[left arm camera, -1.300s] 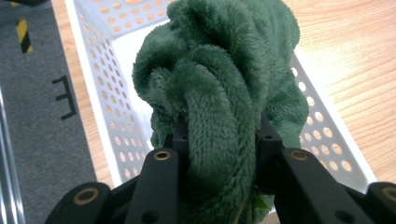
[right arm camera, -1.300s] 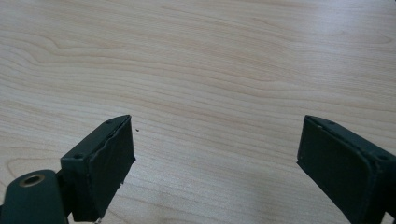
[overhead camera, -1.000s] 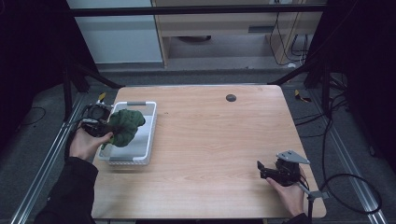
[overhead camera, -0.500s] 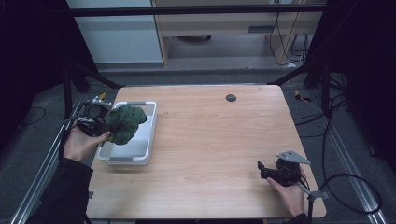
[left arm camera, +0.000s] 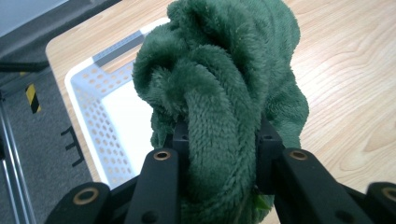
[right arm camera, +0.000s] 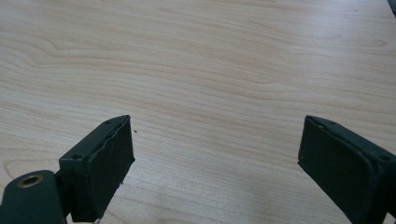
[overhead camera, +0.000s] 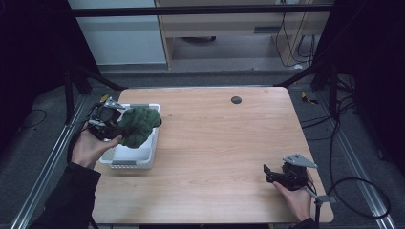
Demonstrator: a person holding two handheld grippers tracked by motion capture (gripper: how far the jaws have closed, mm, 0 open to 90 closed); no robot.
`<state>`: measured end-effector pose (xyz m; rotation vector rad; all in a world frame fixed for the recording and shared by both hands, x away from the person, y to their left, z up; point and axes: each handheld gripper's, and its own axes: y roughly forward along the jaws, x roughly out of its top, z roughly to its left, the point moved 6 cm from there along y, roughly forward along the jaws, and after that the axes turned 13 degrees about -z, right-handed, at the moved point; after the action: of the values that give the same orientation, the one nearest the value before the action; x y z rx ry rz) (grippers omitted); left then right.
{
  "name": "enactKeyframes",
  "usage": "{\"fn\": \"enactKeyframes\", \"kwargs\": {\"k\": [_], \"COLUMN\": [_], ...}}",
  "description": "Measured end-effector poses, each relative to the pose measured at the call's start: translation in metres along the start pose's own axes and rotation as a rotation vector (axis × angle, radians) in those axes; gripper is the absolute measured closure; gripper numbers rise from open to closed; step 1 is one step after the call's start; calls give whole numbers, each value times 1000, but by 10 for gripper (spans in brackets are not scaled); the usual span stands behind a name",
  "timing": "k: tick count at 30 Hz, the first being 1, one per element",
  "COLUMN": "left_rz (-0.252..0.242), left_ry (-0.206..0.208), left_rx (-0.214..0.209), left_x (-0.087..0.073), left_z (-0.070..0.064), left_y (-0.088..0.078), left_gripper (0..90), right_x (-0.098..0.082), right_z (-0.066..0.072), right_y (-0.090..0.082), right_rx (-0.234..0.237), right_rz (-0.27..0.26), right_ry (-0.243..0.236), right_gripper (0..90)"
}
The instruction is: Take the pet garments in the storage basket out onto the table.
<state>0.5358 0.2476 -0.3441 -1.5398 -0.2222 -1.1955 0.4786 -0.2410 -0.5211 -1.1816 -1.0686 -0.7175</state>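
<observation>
Nearest you, your right gripper (overhead camera: 274,175) sits low at the near right corner of the table (overhead camera: 229,143), jaws spread wide with nothing between them and bare wood ahead in its own view. It is well apart from everything else, so it looks to have no part in what comes next.

Farther off on your left, your left gripper (overhead camera: 114,125) is clenched on the cloth (left arm camera: 224,93), a bunched green fleece. In the left gripper view a thick fold is pinched between the jaws, and the rest bulges out ahead of them.

The relation that matters: the cloth hangs over the basket (overhead camera: 138,160), about above its far right edge, clear of the floor of it. The open white basket lies below and slightly to the gripper's left, its long axis running away from you.
</observation>
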Motion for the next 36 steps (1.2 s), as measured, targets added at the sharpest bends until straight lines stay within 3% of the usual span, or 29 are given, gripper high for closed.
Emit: {"fn": "enactKeyframes", "kwargs": {"k": [8,26,36], "left_rz": [-3,10,16], "left_ry": [50,135,181], "left_rx": [-43,-116,-178], "left_x": [10,30,36], "left_z": [-20,-62,-87], "left_y": [3,25,37], "left_gripper": [689,689,689], "right_x": [0,0,1], "right_z": [0,-1,-1], "right_y": [0,0,0], "right_rx": [1,1,3], "right_rz": [-1,-3,-6], "right_ry": [0,-2,-2], "right_gripper": [102,102,102]}}
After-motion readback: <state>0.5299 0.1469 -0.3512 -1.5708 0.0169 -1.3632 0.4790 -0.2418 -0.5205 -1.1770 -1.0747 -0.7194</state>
